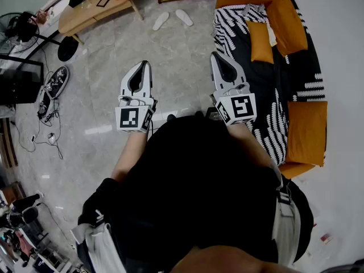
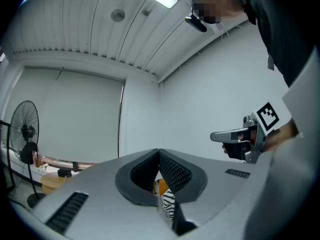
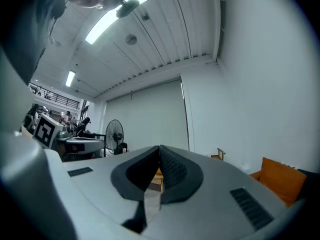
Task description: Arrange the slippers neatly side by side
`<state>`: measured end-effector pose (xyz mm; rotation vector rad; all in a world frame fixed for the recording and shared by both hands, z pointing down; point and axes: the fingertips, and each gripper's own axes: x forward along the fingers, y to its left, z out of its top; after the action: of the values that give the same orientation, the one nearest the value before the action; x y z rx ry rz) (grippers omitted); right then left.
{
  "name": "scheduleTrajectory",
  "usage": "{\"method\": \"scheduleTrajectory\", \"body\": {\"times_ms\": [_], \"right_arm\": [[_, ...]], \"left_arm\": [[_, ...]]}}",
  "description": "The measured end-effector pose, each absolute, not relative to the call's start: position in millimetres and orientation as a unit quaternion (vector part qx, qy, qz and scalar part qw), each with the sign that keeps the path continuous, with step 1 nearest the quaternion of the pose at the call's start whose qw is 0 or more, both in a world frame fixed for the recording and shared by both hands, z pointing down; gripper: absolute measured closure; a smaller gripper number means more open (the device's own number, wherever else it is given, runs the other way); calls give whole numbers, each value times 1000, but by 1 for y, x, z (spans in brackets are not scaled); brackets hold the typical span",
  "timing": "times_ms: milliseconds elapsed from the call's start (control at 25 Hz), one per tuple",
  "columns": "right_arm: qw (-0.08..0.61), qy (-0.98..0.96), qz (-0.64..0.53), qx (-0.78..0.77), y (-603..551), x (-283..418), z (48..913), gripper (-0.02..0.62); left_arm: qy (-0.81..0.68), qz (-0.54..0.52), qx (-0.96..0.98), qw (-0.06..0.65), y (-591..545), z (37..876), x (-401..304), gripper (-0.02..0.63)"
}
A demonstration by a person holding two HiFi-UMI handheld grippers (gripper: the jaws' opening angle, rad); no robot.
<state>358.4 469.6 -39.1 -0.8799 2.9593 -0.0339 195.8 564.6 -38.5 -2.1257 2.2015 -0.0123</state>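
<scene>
The left gripper (image 1: 147, 65) and the right gripper (image 1: 214, 54) are hovering level above the pale grey marble floor (image 1: 170, 56). Each one's fingers (image 2: 176, 173) are pressing tip to tip with nothing between them. One white flat slipper (image 1: 161, 20) and a second white slipper (image 1: 183, 17) are lying well ahead on that floor. They are splaying apart in a V between the light wooden low table (image 1: 85, 13) and the black-and-white patterned sofa (image 1: 233, 33).
</scene>
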Motion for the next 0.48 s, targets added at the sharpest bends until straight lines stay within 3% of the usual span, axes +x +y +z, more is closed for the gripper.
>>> {"method": "scheduleTrajectory", "body": {"times_ms": [280, 480], "right_arm": [[6, 963, -30, -269, 464, 381, -21, 563], [42, 968, -30, -246, 454, 391, -25, 563]], "left_arm": [[722, -11, -691, 13, 562, -20, 218, 591], [714, -15, -699, 15, 547, -21, 238, 591]]}}
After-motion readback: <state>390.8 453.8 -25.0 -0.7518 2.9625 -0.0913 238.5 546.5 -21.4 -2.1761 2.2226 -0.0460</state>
